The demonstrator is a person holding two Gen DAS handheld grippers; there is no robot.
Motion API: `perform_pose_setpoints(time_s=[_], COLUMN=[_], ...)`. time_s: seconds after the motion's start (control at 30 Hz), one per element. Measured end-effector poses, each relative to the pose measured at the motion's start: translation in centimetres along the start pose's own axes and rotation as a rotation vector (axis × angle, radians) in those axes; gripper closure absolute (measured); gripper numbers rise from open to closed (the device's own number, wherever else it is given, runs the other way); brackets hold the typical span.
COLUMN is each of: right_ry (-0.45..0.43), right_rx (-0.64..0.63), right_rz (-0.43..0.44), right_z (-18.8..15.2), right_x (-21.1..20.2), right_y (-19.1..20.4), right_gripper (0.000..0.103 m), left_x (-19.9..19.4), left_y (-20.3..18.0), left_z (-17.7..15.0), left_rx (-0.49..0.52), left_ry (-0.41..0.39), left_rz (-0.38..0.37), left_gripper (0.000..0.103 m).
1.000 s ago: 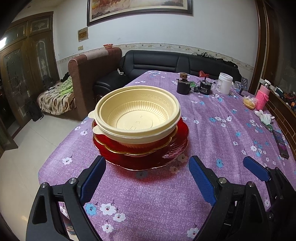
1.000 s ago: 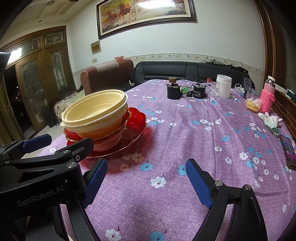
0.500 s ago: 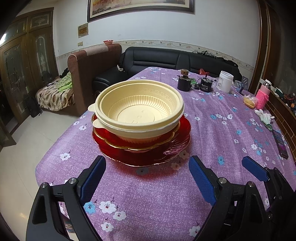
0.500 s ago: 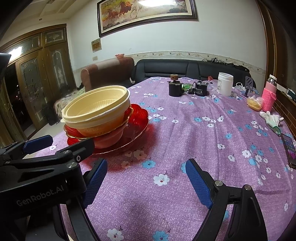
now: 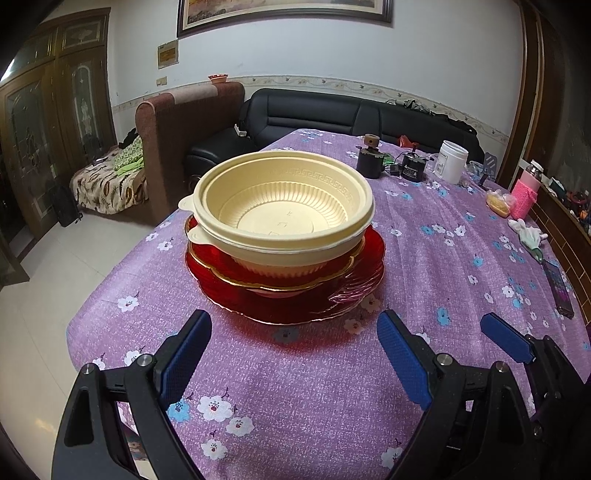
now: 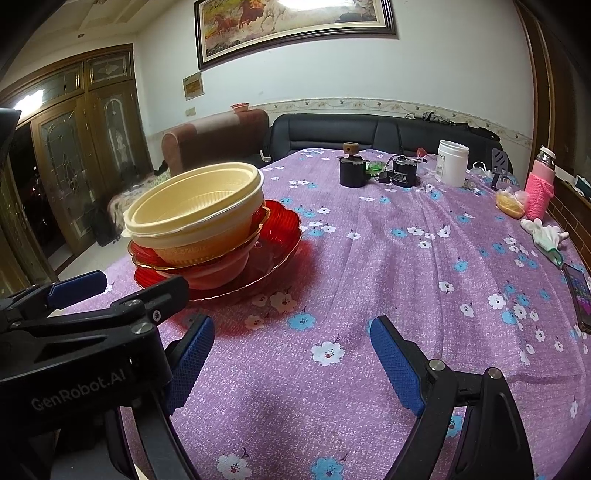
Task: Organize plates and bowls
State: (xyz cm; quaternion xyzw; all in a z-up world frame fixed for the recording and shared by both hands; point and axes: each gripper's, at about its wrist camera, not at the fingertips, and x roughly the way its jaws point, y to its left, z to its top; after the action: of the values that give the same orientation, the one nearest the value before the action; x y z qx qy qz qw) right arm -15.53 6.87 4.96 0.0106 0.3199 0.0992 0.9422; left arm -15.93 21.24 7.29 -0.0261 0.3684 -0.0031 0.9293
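Cream bowls point(image 5: 282, 218) stacked on red plates point(image 5: 295, 299), just ahead of the left gripper point(image 5: 293, 354); both grippers' jaws open, empty.

Room, as we see it: white walls point(image 6: 443, 66) with a patterned border strip; a framed horse painting point(image 6: 295, 26) at upper centre; dark wooden doors with glass panels point(image 6: 81, 147) at left; pale tiled floor point(image 5: 48, 288) at lower left. We note a black leather sofa point(image 5: 332, 114) along the far wall, a brown armchair point(image 5: 184, 118) beside it, and a table under a purple flowered cloth point(image 6: 406, 277).
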Motion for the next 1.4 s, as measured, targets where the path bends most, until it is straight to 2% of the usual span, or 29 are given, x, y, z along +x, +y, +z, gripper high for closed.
perform_pose_setpoints(time_s=[0.57,0.73,0.83,0.9,1.03,1.2,1.4], right_ry=[-0.005,-0.014,-0.021,-0.027,-0.038,-0.05,-0.057], right_rx=[-0.021,-0.031,-0.039,-0.046,-0.06,-0.078,-0.071], right_rz=[-0.003,-0.005,-0.005,-0.005,0.002,0.01,0.014], right_z=[-0.1,-0.2,-0.2,-0.1,-0.1,-0.2,-0.2], right_x=[-0.5,-0.8,-1.2,-1.4,-1.8,-2.3,-2.5], right_y=[0.7,1.2,1.6,1.8,2.4,2.9,2.4], right_gripper=[0.013,0.013,0.013,0.013,0.013,0.013,0.013], left_x=[-1.7,-3.6,-5.5,-7.1,-8.6,-8.5,-7.0], left_y=[0.9,1.1,1.5,1.9,2.4,1.9,0.7], left_z=[-0.4,-0.5,-0.7,-0.9,-1.2,-1.3,-1.4], left_rx=[-0.025,-0.035,-0.054,-0.072,-0.094,-0.07,-0.038], left_ry=[-0.066,-0.161,-0.26,-0.342,-0.404,-0.385,-0.289], left_rz=[0.017,0.071,0.14,0.17,0.185,0.195,0.191], left_gripper=[0.012,0.012,0.002,0.0,0.0,0.0,0.0])
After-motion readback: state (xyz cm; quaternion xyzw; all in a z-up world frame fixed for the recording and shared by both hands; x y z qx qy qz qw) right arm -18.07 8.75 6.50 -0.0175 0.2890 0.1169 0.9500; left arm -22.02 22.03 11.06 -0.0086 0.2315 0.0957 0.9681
